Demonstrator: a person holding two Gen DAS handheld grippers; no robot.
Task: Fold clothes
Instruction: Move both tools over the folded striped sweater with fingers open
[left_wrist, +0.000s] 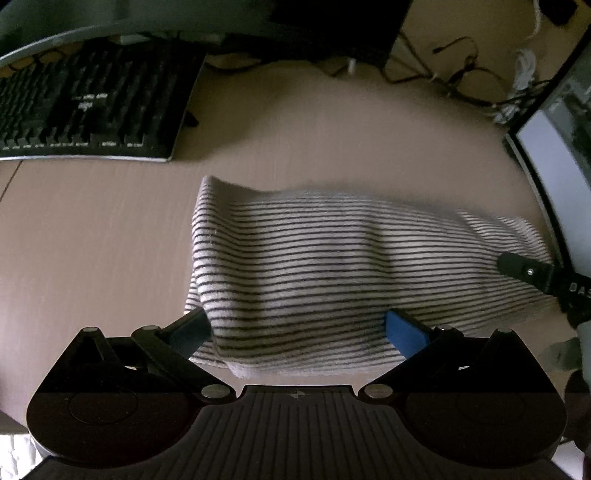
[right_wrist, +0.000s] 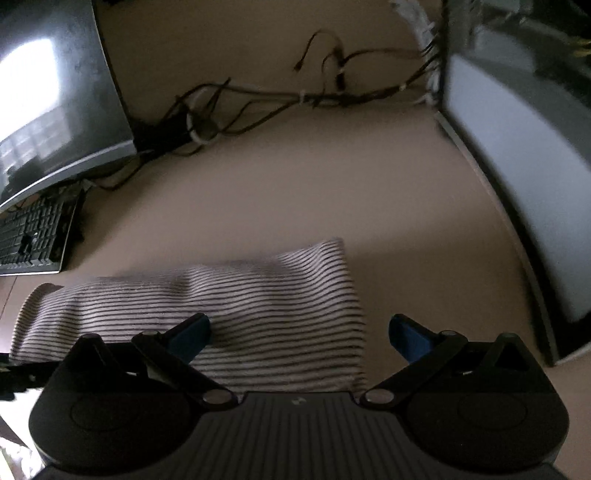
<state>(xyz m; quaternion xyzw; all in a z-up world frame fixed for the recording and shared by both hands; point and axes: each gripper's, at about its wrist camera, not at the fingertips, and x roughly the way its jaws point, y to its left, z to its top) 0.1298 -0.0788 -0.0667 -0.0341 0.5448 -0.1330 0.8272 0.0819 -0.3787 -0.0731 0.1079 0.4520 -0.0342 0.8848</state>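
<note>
A white garment with thin black stripes (left_wrist: 332, 266) lies folded into a long block on the tan desk (left_wrist: 92, 240). My left gripper (left_wrist: 295, 328) hangs open over its near edge, blue pads wide apart, the cloth between and beneath them. In the right wrist view the same striped garment (right_wrist: 258, 306) stretches to the left. My right gripper (right_wrist: 299, 328) stands open over its right end, nothing pinched. One finger of the right gripper (left_wrist: 524, 271) shows at the garment's right end in the left wrist view.
A black keyboard (left_wrist: 85, 107) lies at the back left. A tangle of cables (right_wrist: 258, 99) runs along the back of the desk. A dark monitor (right_wrist: 55, 92) stands at the left, and a grey upright case (right_wrist: 517, 184) borders the desk on the right.
</note>
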